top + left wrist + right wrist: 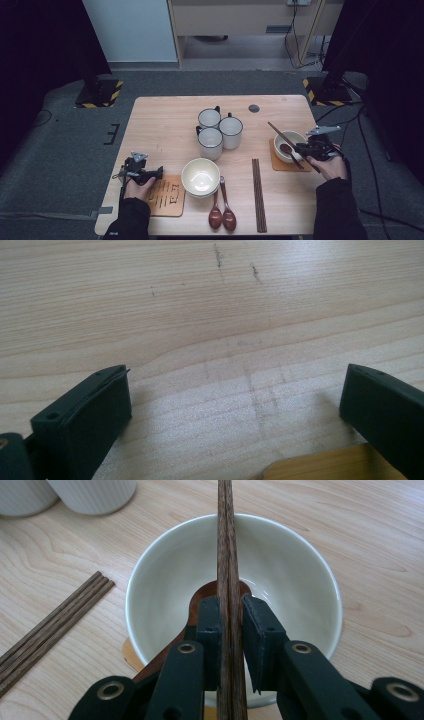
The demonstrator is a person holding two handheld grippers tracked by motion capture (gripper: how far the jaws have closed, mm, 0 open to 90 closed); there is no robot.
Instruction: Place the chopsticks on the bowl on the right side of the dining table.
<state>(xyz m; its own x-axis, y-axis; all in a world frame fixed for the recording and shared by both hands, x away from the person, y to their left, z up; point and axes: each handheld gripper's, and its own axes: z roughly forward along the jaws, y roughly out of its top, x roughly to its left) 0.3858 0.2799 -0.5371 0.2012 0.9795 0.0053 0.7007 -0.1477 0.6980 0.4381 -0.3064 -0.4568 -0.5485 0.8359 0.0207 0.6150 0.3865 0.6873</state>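
My right gripper (303, 149) (231, 615) is shut on a pair of dark wooden chopsticks (279, 133) (227, 540). They are held over a white bowl (296, 135) (300, 570) at the table's right. The bowl stands on an orange coaster (280, 165) and has a brown spoon (286, 148) (200, 594) lying inside it. My left gripper (159, 173) (235, 385) stands open low over the bare table at the front left. Nothing is between its jaws. A wooden coaster (167, 197) (320, 465) lies just beside it.
Three white mugs (220, 131) (95, 492) cluster at the middle of the table. Stacked white bowls (200, 176) sit near the front, with two brown spoons (222, 212) to their right. More chopsticks (258, 195) (55, 625) lie flat beyond the spoons.
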